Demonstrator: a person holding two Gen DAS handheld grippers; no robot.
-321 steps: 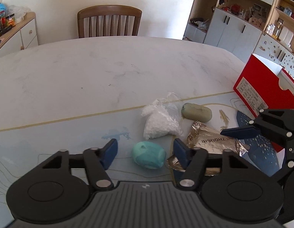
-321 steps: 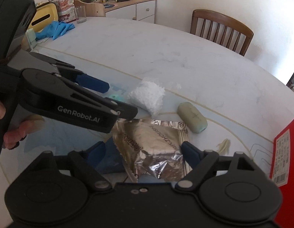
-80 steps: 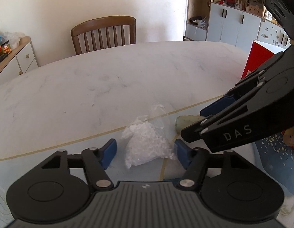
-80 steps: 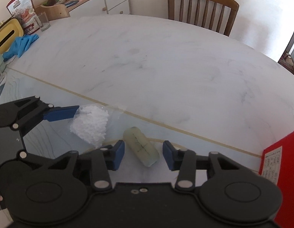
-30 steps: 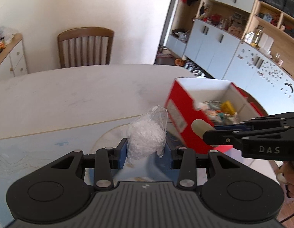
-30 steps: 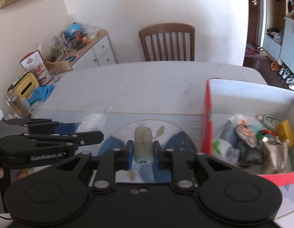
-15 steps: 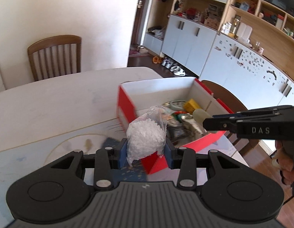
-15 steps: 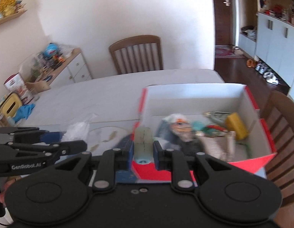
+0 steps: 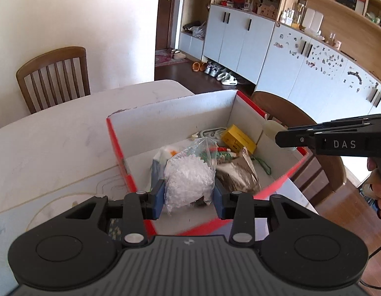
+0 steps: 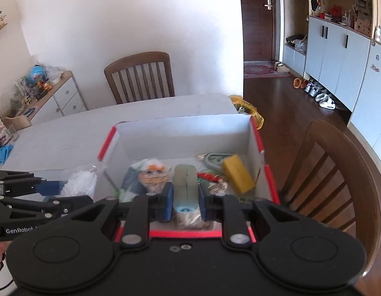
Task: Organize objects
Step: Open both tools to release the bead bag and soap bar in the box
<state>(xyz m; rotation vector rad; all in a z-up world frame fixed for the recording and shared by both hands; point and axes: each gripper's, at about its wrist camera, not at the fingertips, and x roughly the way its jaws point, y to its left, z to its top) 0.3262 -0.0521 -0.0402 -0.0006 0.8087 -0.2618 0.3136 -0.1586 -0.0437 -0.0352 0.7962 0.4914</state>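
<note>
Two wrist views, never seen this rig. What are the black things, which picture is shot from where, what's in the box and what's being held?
There is no robot arm. A person holds a two-finger clamp tool in each hand, and a fisheye camera on each tool looks out along its fingers. The black shapes at the bottom of each picture are that tool's own body.

In the left wrist view, the left gripper is closed on a clear bag of white bits, above the red box. The right tool reaches in from the right edge.

In the right wrist view, the right gripper is shut on a pale green bar, also over the box.

The box stands on a white table and already holds a yellow packet, a foil pouch and other small items, some blurred.
</note>
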